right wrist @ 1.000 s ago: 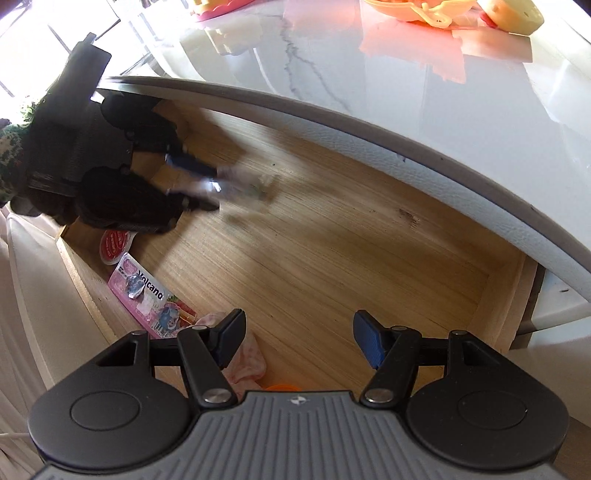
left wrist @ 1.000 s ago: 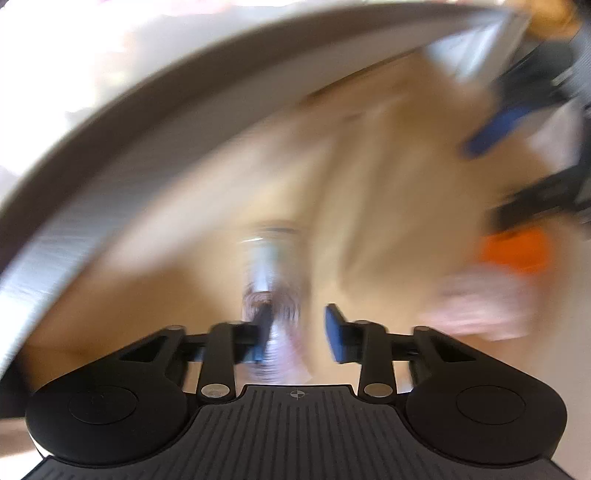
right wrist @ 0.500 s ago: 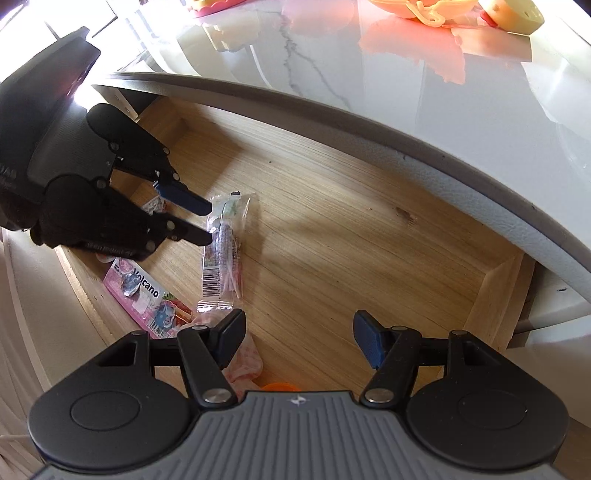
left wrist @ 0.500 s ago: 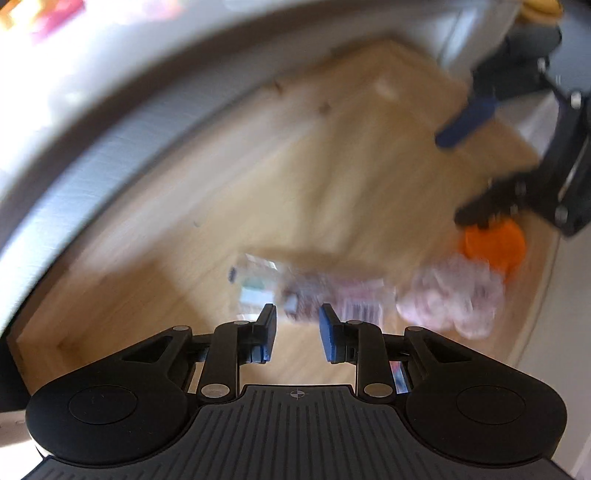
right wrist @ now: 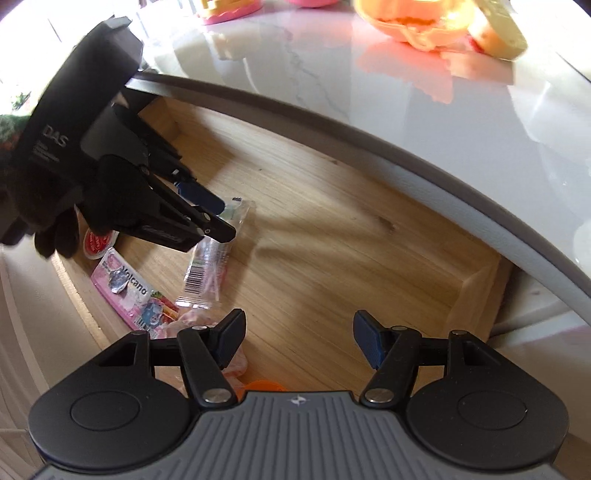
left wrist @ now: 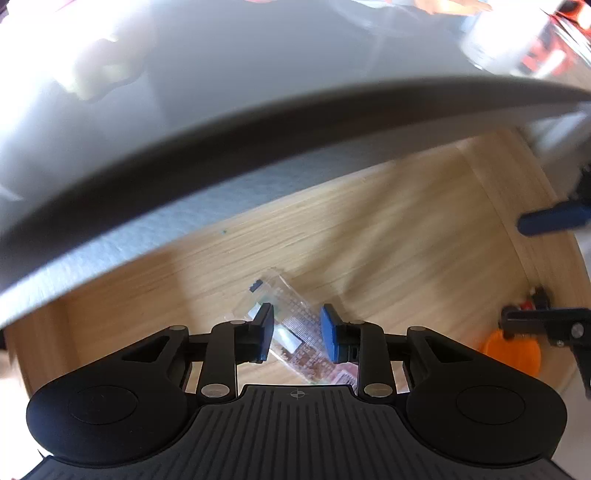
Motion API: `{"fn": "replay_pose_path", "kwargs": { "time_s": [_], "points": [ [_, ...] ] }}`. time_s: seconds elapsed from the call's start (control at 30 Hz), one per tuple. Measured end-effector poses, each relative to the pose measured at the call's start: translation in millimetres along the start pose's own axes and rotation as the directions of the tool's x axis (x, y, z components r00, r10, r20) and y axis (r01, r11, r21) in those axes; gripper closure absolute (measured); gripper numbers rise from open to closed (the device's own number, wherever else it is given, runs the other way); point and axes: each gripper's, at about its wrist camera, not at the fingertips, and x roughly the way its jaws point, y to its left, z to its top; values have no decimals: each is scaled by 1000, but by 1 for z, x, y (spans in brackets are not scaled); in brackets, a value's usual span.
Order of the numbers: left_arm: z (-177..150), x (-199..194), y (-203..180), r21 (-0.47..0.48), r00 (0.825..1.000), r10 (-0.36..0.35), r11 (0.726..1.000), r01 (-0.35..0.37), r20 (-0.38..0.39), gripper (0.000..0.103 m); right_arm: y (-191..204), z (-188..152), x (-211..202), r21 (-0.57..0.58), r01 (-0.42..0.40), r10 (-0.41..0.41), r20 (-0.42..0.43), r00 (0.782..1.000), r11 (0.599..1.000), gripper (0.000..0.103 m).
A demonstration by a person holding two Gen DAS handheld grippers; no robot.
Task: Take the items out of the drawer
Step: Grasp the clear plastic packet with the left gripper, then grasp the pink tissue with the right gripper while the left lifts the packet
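The wooden drawer (right wrist: 332, 236) stands pulled out under a white marble counter (right wrist: 369, 74). A clear plastic packet (right wrist: 212, 258) with a barcode lies flat on its floor. My left gripper (right wrist: 221, 218) comes in from the left, open, its fingers on either side of the packet's upper end (left wrist: 291, 325); my left gripper (left wrist: 297, 332) shows a narrow gap there. My right gripper (right wrist: 299, 341) hovers wide open over the drawer's near side, holding nothing. It shows at the right edge of the left wrist view as my right gripper (left wrist: 513, 273).
A pink "Volcano" blister pack (right wrist: 125, 291) and a small red-lidded tub (right wrist: 96, 243) lie along the drawer's left wall. A crumpled pink wrapper (right wrist: 238, 363) and an orange lid (left wrist: 513, 350) sit by the near edge. Orange and yellow toys (right wrist: 413, 18) stand on the counter.
The left gripper swung round and came down over the packet, which went from blurred at its fingertips to lying flat on the drawer floor. The right gripper held still.
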Motion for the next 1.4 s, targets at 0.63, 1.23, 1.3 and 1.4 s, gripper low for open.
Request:
{"fn": "replay_pose_path", "kwargs": {
  "time_s": [0.63, 1.23, 1.3, 1.4],
  "points": [
    [3, -3, -10, -77, 995, 23, 997, -31, -99, 55, -13, -12, -3, 34, 57, -58, 41, 997, 998, 38],
    [-49, -96, 62, 96, 1000, 16, 995, -16, 1, 60, -11, 8, 7, 96, -66, 71, -46, 996, 993, 38],
    [-57, -109, 77, 58, 999, 1, 998, -3, 44, 60, 3, 20, 19, 115, -119, 133, -124, 983, 986, 38],
    [-70, -123, 98, -2, 992, -54, 998, 55, 116, 60, 34, 36, 35, 50, -147, 155, -217, 964, 988, 38]
  ]
}}
